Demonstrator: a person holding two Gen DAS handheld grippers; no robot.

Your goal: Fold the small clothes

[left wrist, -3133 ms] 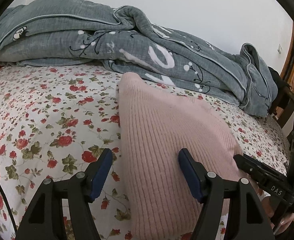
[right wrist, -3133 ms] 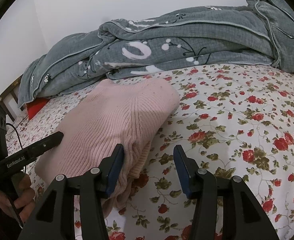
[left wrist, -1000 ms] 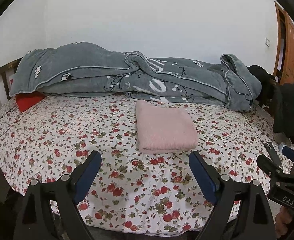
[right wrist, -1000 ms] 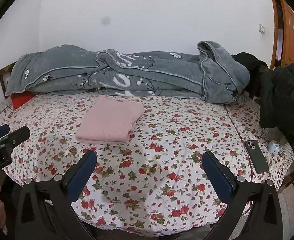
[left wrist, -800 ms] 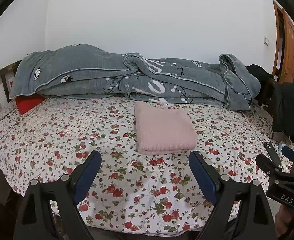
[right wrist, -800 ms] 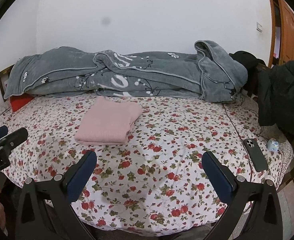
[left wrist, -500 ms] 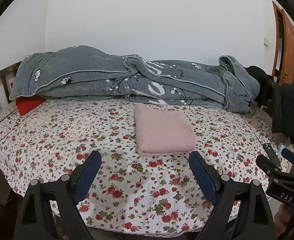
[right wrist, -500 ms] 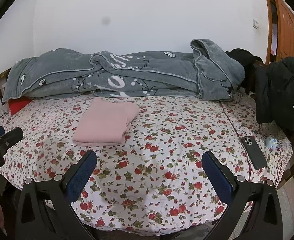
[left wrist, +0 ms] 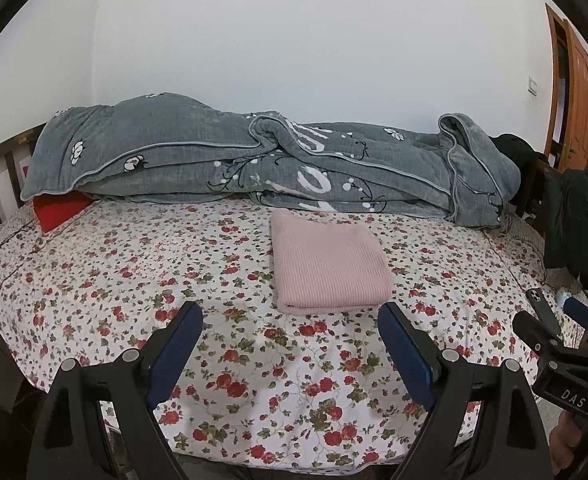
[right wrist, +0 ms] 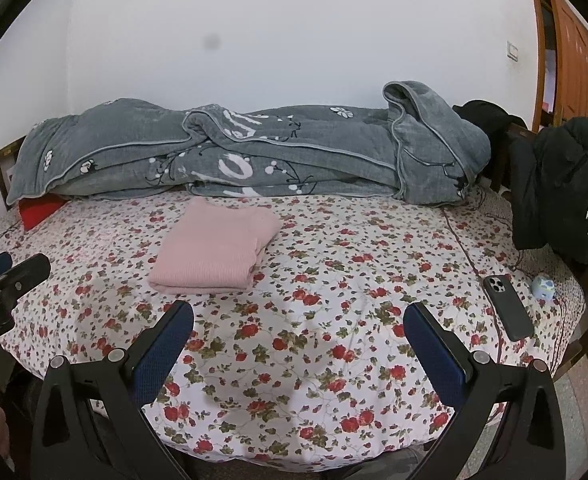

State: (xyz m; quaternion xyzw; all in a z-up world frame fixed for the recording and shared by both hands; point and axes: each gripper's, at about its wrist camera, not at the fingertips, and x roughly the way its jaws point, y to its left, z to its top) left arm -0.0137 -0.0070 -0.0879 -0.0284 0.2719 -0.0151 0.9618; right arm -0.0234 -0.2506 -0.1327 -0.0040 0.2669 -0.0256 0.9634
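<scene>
A pink ribbed knit garment (left wrist: 328, 264) (right wrist: 218, 246) lies folded into a neat rectangle in the middle of the bed's flowered sheet (left wrist: 134, 264) (right wrist: 354, 280). My left gripper (left wrist: 290, 328) hangs open over the near edge of the bed, well short of the garment, with nothing between its blue pads. My right gripper (right wrist: 300, 330) is open too and empty, to the right of the garment and back from it. Each gripper's body shows at the edge of the other's view.
A rumpled grey quilt (left wrist: 254, 164) (right wrist: 234, 160) runs along the wall side of the bed, with a red pillow (left wrist: 58, 208) under its left end. A black phone (right wrist: 508, 306) and a small blue object (right wrist: 544, 286) lie at the right edge. A black jacket (right wrist: 566, 196) hangs there.
Three seconds ago both grippers were close over the pink garment; they have since pulled back to the bed's near edge. Over the last second nothing has visibly moved.
</scene>
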